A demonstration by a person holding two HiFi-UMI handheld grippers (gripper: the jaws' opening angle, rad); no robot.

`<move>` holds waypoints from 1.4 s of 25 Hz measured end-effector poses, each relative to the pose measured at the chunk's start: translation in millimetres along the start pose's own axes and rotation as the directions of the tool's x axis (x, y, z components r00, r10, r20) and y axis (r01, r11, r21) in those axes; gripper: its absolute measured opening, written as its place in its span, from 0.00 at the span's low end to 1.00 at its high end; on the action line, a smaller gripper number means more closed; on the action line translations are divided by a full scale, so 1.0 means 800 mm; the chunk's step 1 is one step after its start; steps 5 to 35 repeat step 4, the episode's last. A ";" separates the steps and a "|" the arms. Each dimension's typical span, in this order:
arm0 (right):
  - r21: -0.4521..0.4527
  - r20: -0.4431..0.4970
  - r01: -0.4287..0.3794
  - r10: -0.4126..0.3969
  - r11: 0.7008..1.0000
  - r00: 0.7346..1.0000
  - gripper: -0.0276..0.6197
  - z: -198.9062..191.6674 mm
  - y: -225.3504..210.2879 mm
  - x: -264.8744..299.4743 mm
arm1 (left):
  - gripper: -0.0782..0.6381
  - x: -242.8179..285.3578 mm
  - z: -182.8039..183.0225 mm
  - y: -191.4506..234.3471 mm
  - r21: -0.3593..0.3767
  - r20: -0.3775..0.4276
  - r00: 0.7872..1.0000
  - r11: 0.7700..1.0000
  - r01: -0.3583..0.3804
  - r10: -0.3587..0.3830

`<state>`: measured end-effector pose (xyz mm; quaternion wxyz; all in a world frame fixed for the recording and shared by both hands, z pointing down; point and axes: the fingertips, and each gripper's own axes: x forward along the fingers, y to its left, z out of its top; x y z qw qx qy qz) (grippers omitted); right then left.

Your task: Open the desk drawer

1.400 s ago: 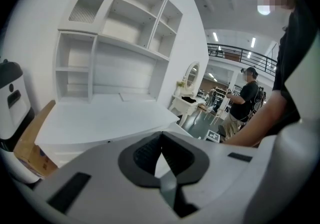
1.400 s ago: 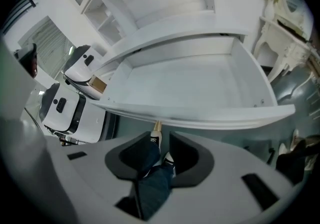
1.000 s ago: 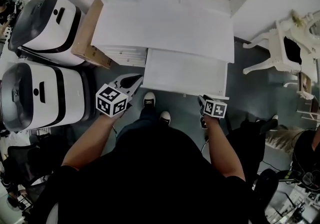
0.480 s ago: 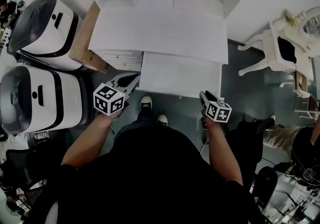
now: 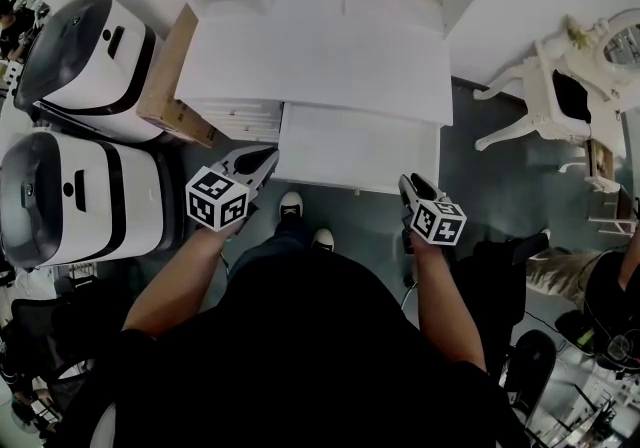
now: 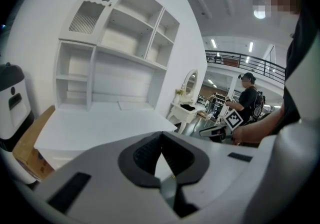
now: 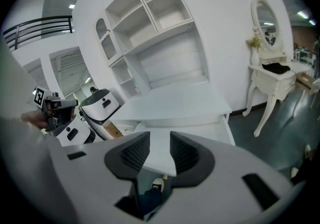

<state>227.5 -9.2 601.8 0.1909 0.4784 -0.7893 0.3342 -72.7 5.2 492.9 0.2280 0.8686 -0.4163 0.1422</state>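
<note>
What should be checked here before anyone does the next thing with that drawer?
1. Drawer out from under the desk: ok, it juts toward the person.
2. Right gripper free: ok, jaws apart, nothing between them.
3. Left gripper free: ok, jaws meet at the tips, holding nothing.
4. Box clear of the drawer: ok, it leans at the desk's left side.
5. Drawer contents: cannot tell, only white shows.

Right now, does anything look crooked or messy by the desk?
Only the cardboard box: it sits tilted at the left of the desk. The drawer is pulled out and looks straight, and nothing is spilled.
</note>
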 end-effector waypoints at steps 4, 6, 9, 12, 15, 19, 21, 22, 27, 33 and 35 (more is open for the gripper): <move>-0.001 0.007 0.000 0.000 1.000 1.000 0.24 -0.004 0.000 -0.005 | 0.12 -0.001 -0.008 -0.009 0.004 -0.008 1.000 1.000 0.006 -0.006; -0.001 0.007 0.000 0.000 1.000 1.000 0.24 -0.004 0.000 -0.005 | 0.12 -0.001 -0.008 -0.009 0.004 -0.008 1.000 1.000 0.006 -0.006; -0.001 0.007 0.000 0.000 1.000 1.000 0.24 -0.004 0.000 -0.005 | 0.12 -0.001 -0.008 -0.009 0.004 -0.008 1.000 1.000 0.006 -0.006; -0.001 0.007 0.000 0.000 1.000 1.000 0.24 -0.004 0.000 -0.005 | 0.12 -0.001 -0.008 -0.009 0.004 -0.008 1.000 1.000 0.006 -0.006; -0.001 0.007 0.000 0.000 1.000 1.000 0.24 -0.004 0.000 -0.005 | 0.12 -0.001 -0.008 -0.009 0.004 -0.008 1.000 1.000 0.006 -0.006; -0.001 0.007 0.000 0.000 1.000 1.000 0.24 -0.004 0.000 -0.005 | 0.12 -0.001 -0.008 -0.009 0.004 -0.008 1.000 1.000 0.006 -0.006; -0.001 0.007 0.000 0.000 1.000 1.000 0.24 -0.004 0.000 -0.005 | 0.12 -0.001 -0.008 -0.009 0.004 -0.008 1.000 1.000 0.006 -0.006; -0.001 0.007 0.000 0.000 1.000 1.000 0.24 -0.004 0.000 -0.005 | 0.12 -0.001 -0.008 -0.009 0.004 -0.008 1.000 1.000 0.006 -0.006; -0.001 0.007 0.000 0.000 1.000 1.000 0.24 -0.004 0.000 -0.005 | 0.12 -0.001 -0.008 -0.009 0.004 -0.008 1.000 1.000 0.006 -0.006; -0.001 0.007 0.000 0.000 1.000 1.000 0.24 -0.004 0.000 -0.005 | 0.12 -0.001 -0.008 -0.009 0.004 -0.008 1.000 1.000 0.006 -0.006; -0.001 0.007 0.000 0.000 1.000 1.000 0.24 -0.004 0.000 -0.005 | 0.12 -0.001 -0.008 -0.009 0.004 -0.008 1.000 1.000 0.006 -0.006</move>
